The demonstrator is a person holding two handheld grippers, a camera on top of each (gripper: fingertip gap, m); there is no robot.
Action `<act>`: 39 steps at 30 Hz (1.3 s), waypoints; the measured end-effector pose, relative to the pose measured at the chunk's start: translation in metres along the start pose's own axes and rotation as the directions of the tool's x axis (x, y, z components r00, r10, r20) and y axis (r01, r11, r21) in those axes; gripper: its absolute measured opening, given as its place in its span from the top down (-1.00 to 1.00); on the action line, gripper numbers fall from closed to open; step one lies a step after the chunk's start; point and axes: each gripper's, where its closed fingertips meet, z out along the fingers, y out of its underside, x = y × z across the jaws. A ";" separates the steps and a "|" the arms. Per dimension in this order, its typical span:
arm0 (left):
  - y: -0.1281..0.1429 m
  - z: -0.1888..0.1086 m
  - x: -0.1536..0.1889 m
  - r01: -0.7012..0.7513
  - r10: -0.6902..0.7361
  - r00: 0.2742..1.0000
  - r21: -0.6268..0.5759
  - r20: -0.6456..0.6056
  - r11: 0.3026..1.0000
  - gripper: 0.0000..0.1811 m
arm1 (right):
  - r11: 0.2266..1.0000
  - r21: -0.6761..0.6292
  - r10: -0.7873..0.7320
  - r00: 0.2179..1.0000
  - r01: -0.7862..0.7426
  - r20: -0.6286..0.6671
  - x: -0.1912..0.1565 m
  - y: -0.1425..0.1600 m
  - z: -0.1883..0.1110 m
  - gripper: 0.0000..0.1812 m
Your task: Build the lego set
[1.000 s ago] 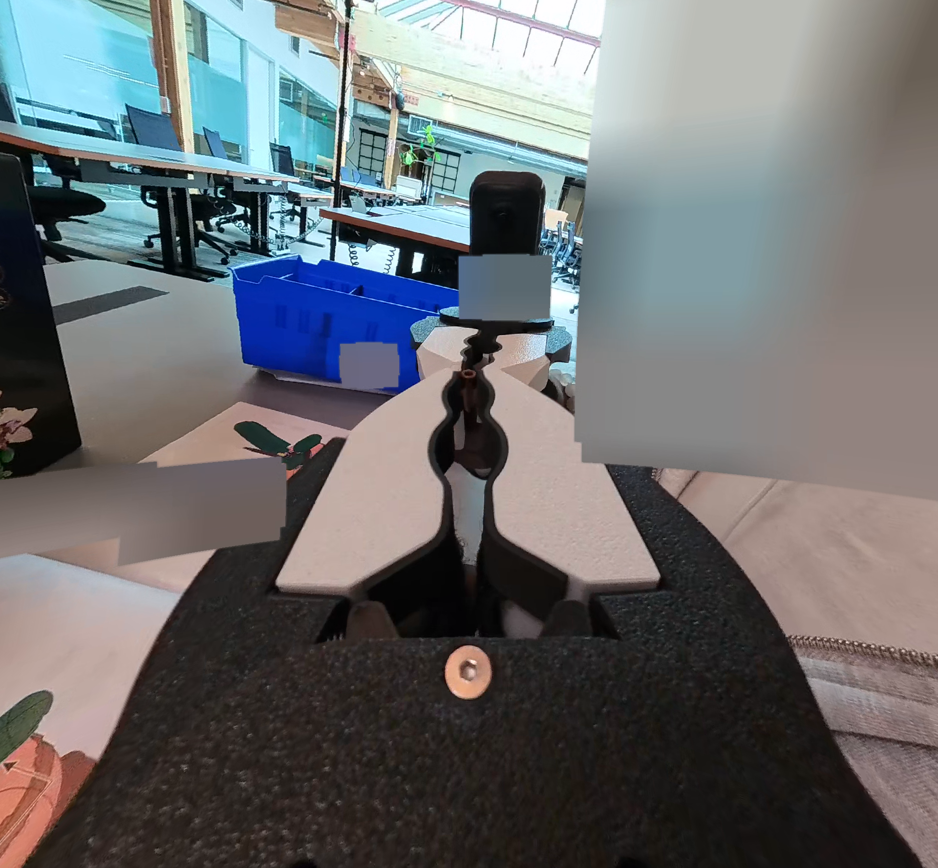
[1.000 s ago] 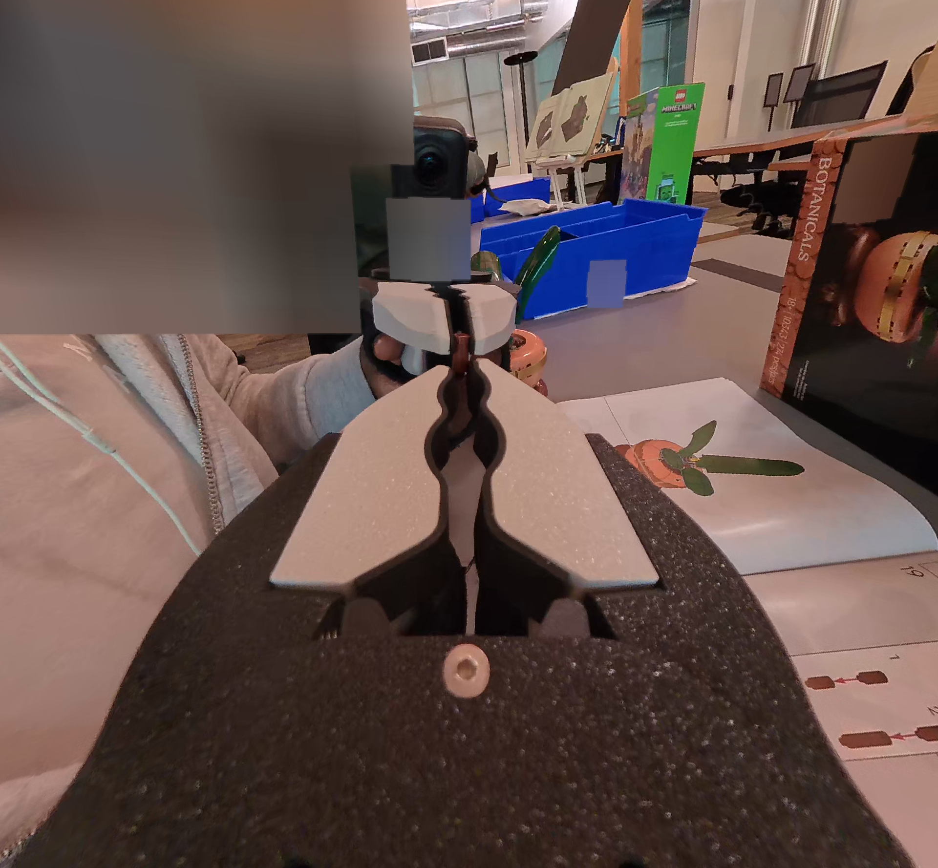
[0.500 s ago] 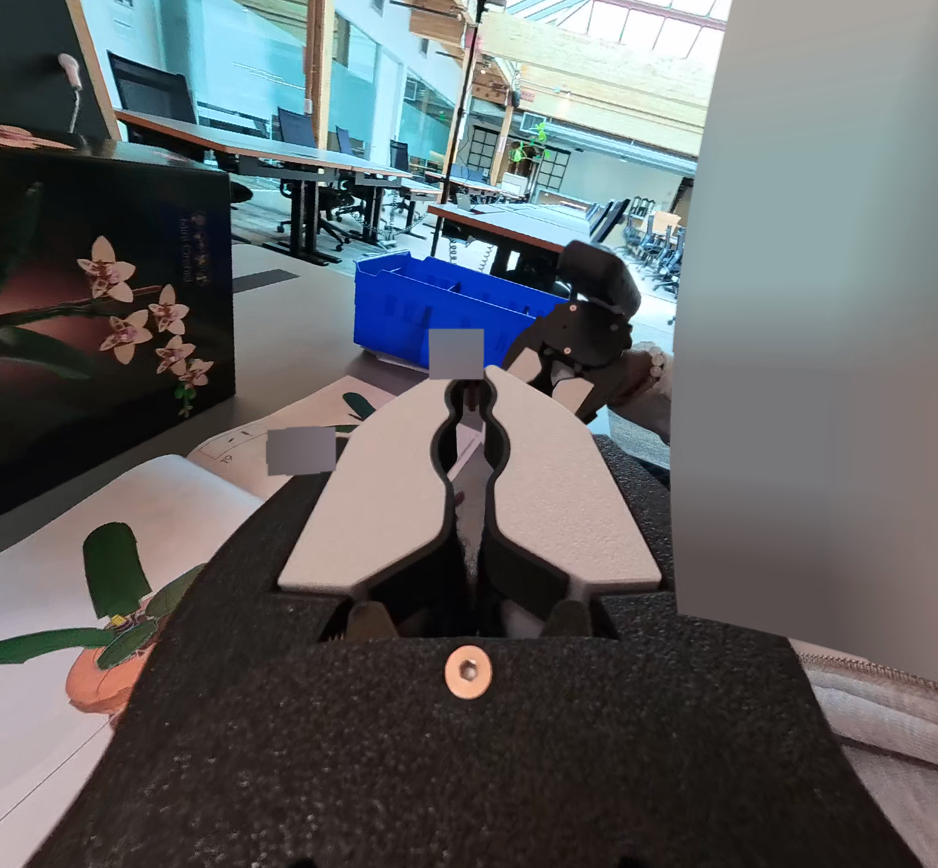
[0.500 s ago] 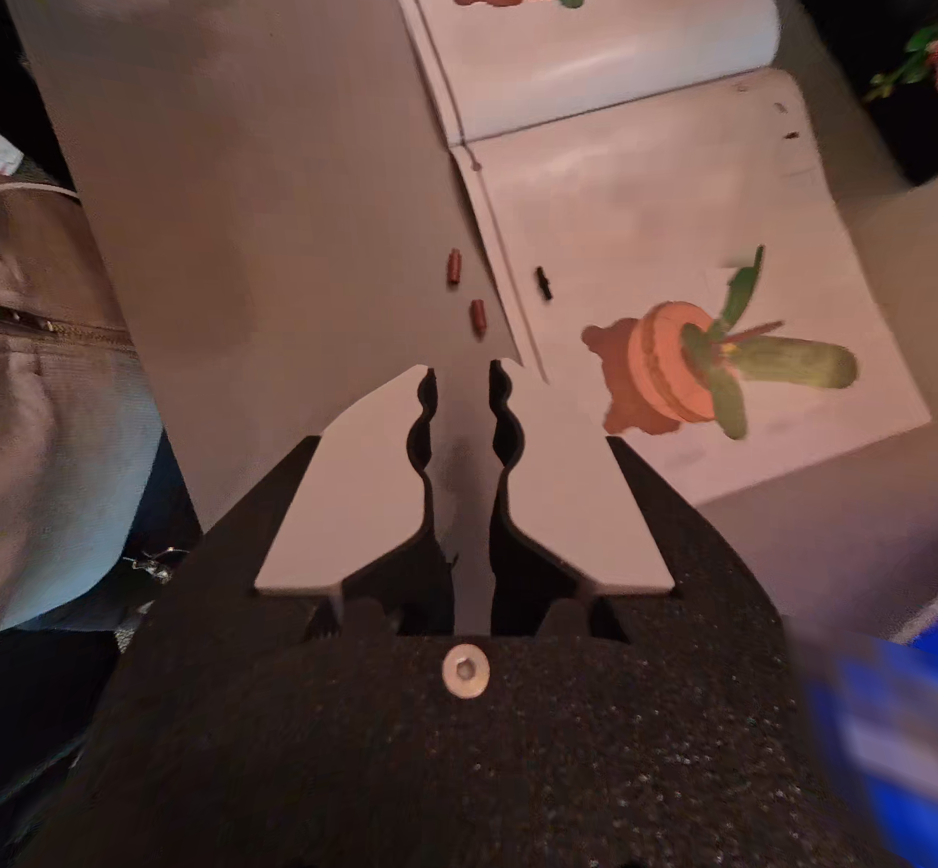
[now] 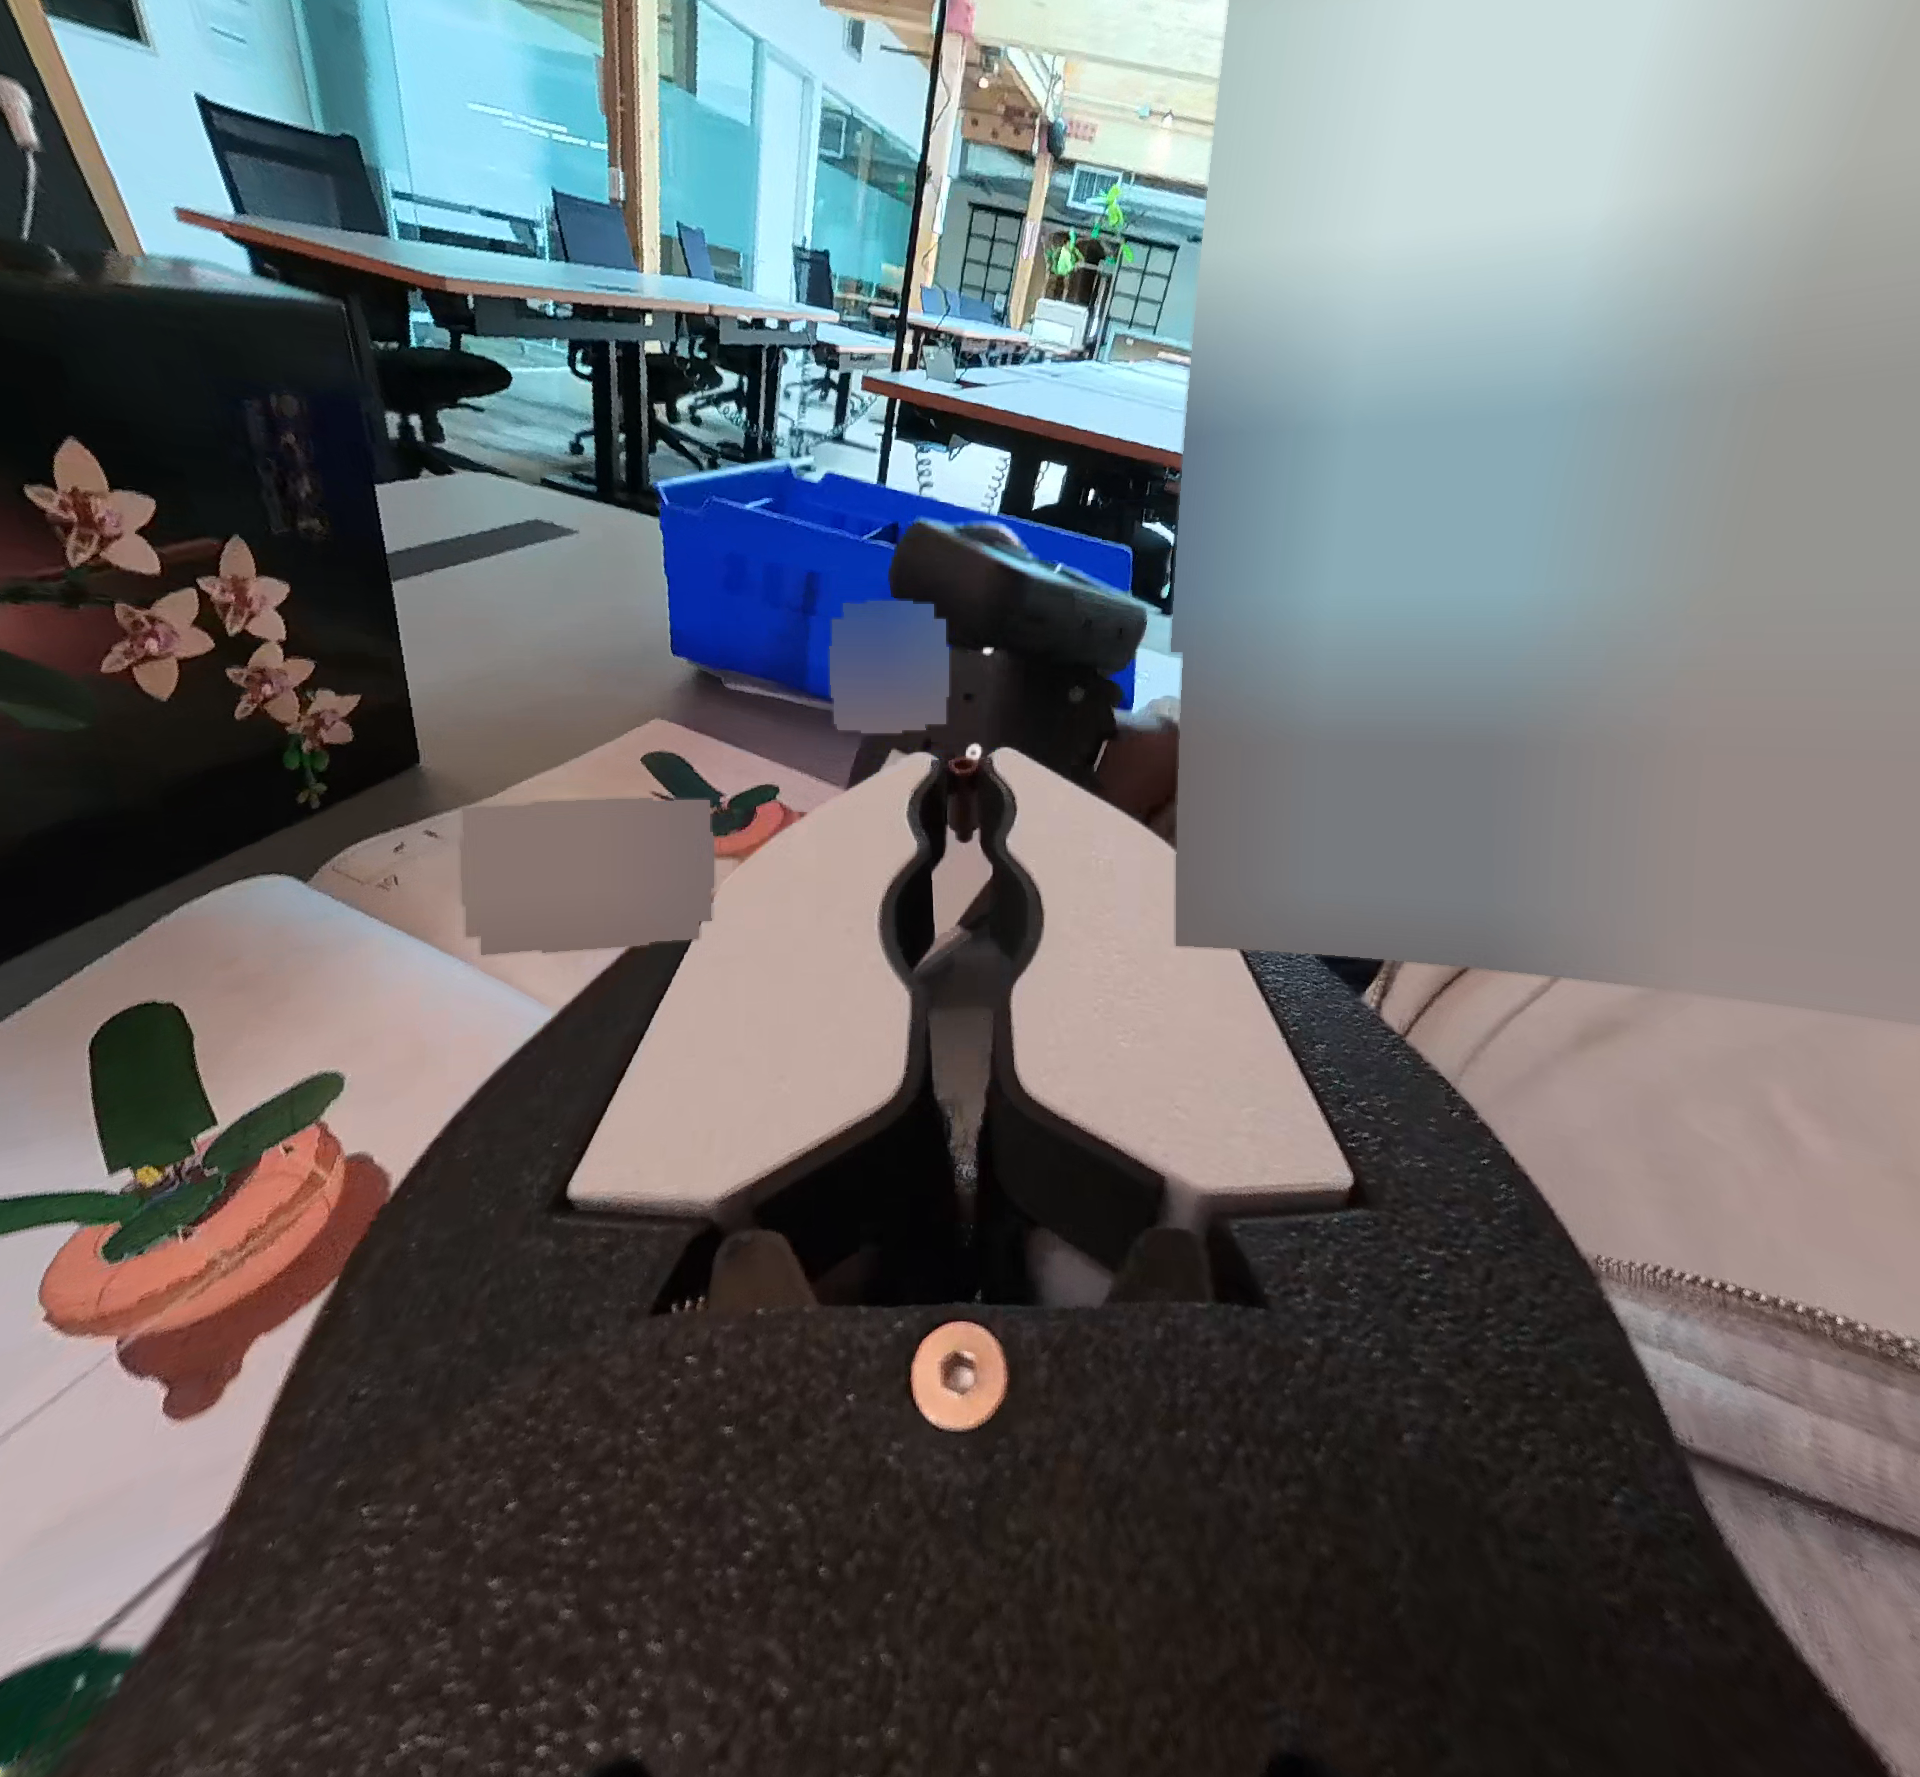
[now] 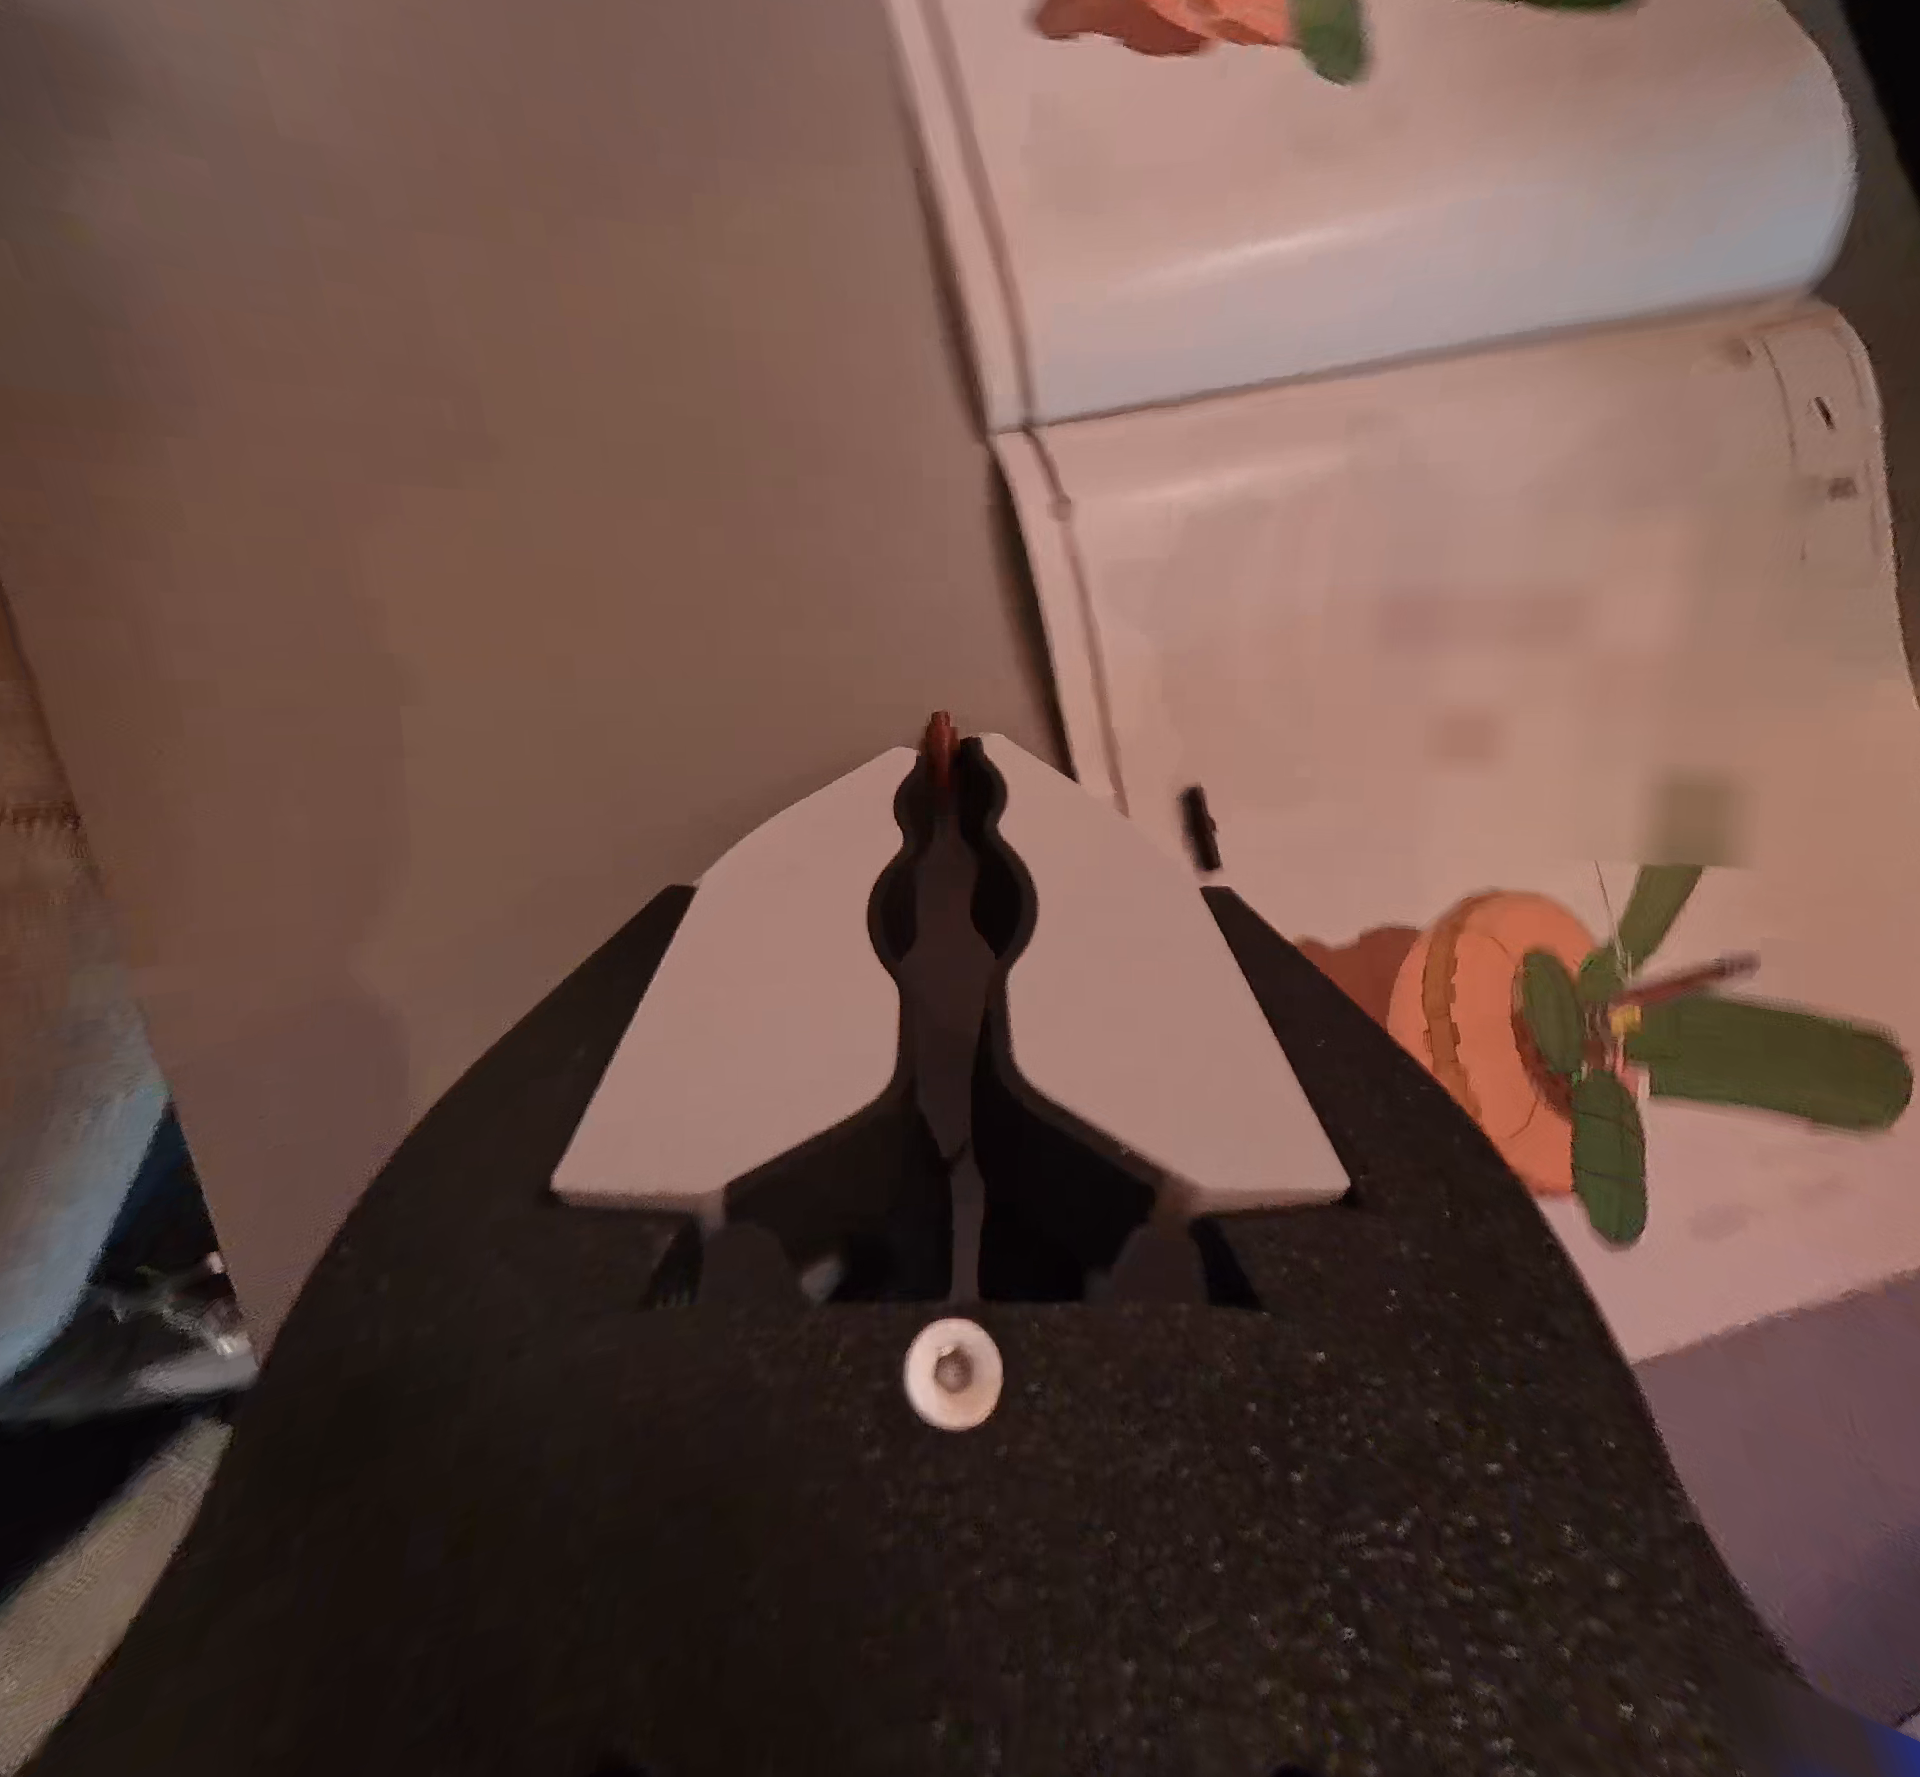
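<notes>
Here the left claw (image 5: pixel 961 777) pinches a reddish-brown peg (image 5: pixel 962 792); the right claw (image 6: pixel 951 759) pinches another brown peg (image 6: pixel 941 759) over the desk (image 6: pixel 499 356), near the instruction booklet (image 6: pixel 1455 564) with plant pictures.

The left tongs (image 5: pixel 961 771) have pale grey fingers (image 5: pixel 769 1031) on a speckled black body, and pinch a reddish-brown peg (image 5: pixel 963 797). The bin (image 5: pixel 769 600) is bright blue. The box (image 5: pixel 187 584) is black with pink-and-white orchids. The booklet (image 6: pixel 1403 293) is white, printed with orange pots and green leaves. The tabletop (image 6: pixel 468 325) is grey-beige.
</notes>
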 end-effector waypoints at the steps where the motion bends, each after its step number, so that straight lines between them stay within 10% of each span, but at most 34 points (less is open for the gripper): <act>1: 0.004 -0.001 0.000 0.000 0.000 1.000 -0.009 0.005 1.000 0.96 | 0.996 0.001 -0.088 0.996 0.088 0.034 -0.006 -0.001 0.000 0.95; 6: 0.014 -0.007 0.002 0.027 -0.027 1.000 -0.029 -0.001 0.999 0.95 | 0.737 -0.003 -0.669 0.730 0.676 0.137 -0.013 -0.008 0.002 0.95; 9: 0.017 -0.009 0.005 0.014 -0.015 1.000 -0.042 -0.002 0.999 0.96 | 0.576 0.049 -0.805 0.556 0.816 0.209 -0.016 -0.016 0.007 0.91; 12: 0.018 -0.013 0.009 -0.010 0.010 1.000 -0.056 -0.008 0.998 0.95 | 0.572 0.083 -0.813 0.550 0.816 0.191 -0.011 -0.026 0.004 0.77; 16: 0.017 -0.020 0.013 -0.036 0.034 0.999 -0.064 -0.027 0.997 0.95 | 0.816 0.127 -0.566 0.824 0.563 -0.014 0.002 -0.048 -0.017 0.83; 19: 0.017 -0.024 0.015 -0.056 0.053 0.998 -0.072 -0.040 0.996 0.95 | 0.997 0.069 -0.019 0.997 0.024 -0.069 0.000 -0.039 -0.017 0.94; 24: 0.018 -0.030 0.024 -0.053 0.048 0.995 -0.053 -0.090 0.997 0.95 | 0.883 0.124 0.460 0.887 -0.452 -0.042 -0.014 -0.050 0.010 0.84; 30: 0.018 -0.040 0.029 -0.026 0.025 0.992 -0.006 -0.120 1.000 0.95 | 0.872 -0.047 0.464 0.854 -0.487 -0.234 -0.008 -0.028 0.023 0.57; 39: 0.015 -0.047 0.032 0.000 0.004 0.989 0.028 -0.147 1.000 0.95 | 0.850 0.043 0.522 0.827 -0.525 -0.208 0.009 -0.043 0.034 0.72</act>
